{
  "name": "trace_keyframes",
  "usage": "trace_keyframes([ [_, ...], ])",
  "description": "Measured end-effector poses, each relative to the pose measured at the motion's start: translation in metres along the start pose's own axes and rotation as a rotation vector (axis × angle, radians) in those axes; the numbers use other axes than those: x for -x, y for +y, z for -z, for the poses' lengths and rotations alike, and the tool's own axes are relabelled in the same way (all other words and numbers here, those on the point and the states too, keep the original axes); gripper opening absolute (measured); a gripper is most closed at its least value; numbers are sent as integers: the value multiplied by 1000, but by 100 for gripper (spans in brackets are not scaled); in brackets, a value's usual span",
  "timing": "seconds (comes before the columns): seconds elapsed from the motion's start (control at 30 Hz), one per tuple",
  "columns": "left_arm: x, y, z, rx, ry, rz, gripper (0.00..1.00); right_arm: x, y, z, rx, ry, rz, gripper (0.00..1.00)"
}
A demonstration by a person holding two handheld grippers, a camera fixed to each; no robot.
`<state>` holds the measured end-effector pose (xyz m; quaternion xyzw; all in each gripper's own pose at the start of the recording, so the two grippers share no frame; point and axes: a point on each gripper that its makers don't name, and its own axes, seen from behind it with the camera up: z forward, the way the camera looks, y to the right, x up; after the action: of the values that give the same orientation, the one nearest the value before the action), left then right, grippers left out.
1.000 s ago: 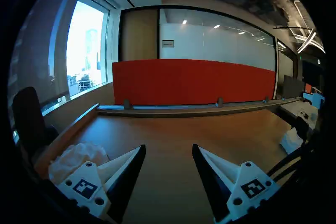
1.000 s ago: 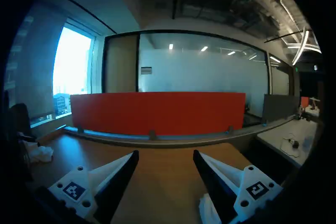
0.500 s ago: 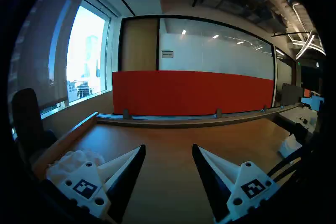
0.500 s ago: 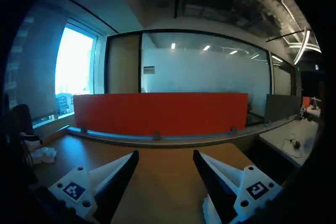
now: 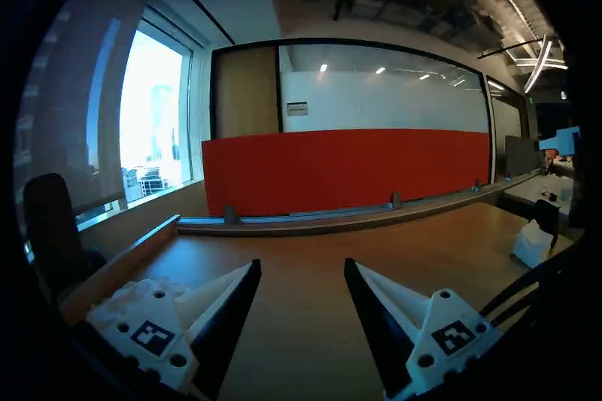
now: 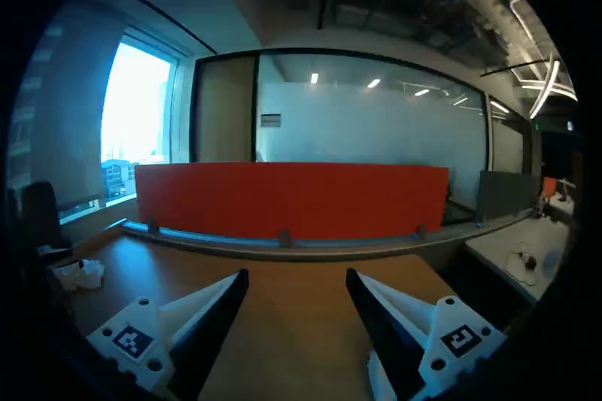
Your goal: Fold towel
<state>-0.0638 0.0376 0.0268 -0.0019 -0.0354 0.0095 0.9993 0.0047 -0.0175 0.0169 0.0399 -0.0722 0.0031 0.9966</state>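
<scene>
**Over the wooden desk (image 5: 316, 243): both claws apart, nothing held**

In the left gripper view we see the left gripper (image 5: 301, 269) w/ fingers apart and nothing btw them. A white towel lump (image 5: 530, 244) is at the far right of the desk.

In the right gripper view the right gripper (image 6: 297, 277) is also apart and empty. A crumpled white towel piece (image 6: 81, 274) lies far left, and a white bit (image 6: 376, 382) shows just beside its right finger. We cannot tell if all is one cloth.
</scene>
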Motion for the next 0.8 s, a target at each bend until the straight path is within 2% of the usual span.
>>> trace_keyframes([
  [0.3,28,-16,2,-18,35,17,81,3,-6,-1,11,11,13,100],
  [0.5,49,-21,-1,-24,52,45,81,3,-8,1,11,31,18,100],
  [0.8,74,-26,-4,-32,69,59,81,5,-7,-2,27,57,49,100],
])
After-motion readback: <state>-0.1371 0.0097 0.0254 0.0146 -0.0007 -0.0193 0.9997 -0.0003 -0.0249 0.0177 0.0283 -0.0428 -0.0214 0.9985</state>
